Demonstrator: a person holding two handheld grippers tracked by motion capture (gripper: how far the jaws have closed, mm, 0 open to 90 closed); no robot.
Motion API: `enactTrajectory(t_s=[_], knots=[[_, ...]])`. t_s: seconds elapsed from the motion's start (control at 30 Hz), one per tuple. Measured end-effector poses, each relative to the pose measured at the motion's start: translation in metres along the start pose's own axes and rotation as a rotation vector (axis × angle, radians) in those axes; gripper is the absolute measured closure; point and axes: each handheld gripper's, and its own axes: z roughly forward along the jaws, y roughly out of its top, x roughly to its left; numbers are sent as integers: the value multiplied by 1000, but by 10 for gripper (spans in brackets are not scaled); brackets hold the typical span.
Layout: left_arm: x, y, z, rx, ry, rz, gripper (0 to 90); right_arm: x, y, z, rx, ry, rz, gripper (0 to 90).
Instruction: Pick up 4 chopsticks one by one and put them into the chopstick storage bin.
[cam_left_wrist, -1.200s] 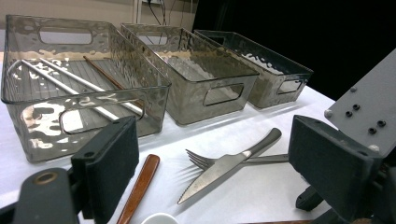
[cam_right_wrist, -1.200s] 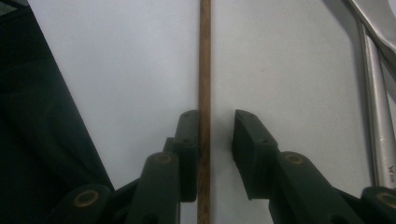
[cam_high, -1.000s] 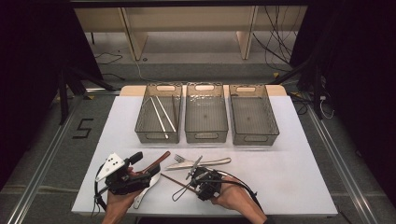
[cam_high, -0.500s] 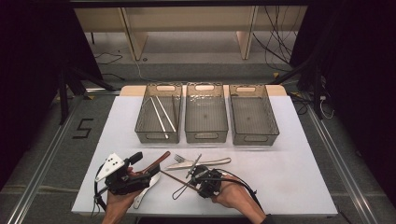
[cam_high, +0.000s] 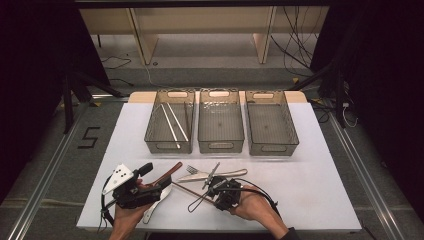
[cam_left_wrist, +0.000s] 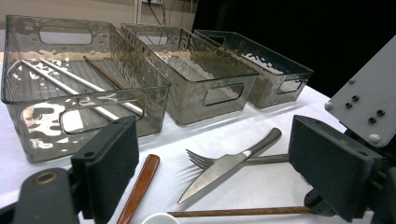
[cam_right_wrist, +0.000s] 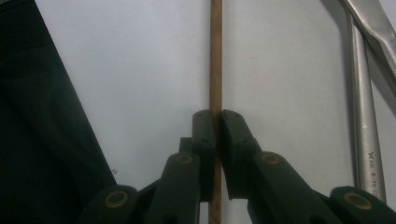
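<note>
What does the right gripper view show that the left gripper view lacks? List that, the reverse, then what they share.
Right gripper view: the right gripper shut on the brown chopstick, seen close up. Left gripper view: the left gripper open, three clear bins, and white chopsticks in the nearest bin. Both: that brown chopstick, steel cutlery and the white table.

Three bins (cam_high: 221, 125) stand side by side behind the knife (cam_left_wrist: 219, 171), which lies across the fork (cam_left_wrist: 201, 159).

Black tongs (cam_right_wrist: 216, 122) with brass pivot rivets and a grey screwed plate (cam_high: 119, 176).
</note>
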Motion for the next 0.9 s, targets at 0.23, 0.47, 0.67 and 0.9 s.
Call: enactTrajectory(t_s=[0.23,0.47,0.67,0.9], knots=[[0,0,0,-1,0,0,159,-1,-2,-4,-14,13,-12,853],[0,0,0,0,2,1,159,-3,-4,-11,-37,28,-8,853],[1,0,0,-1,2,1,159,-3,-6,-20,-56,34,-5,853],[1,0,0,1,4,0,159,-14,-6,-35,-128,26,20,852]])
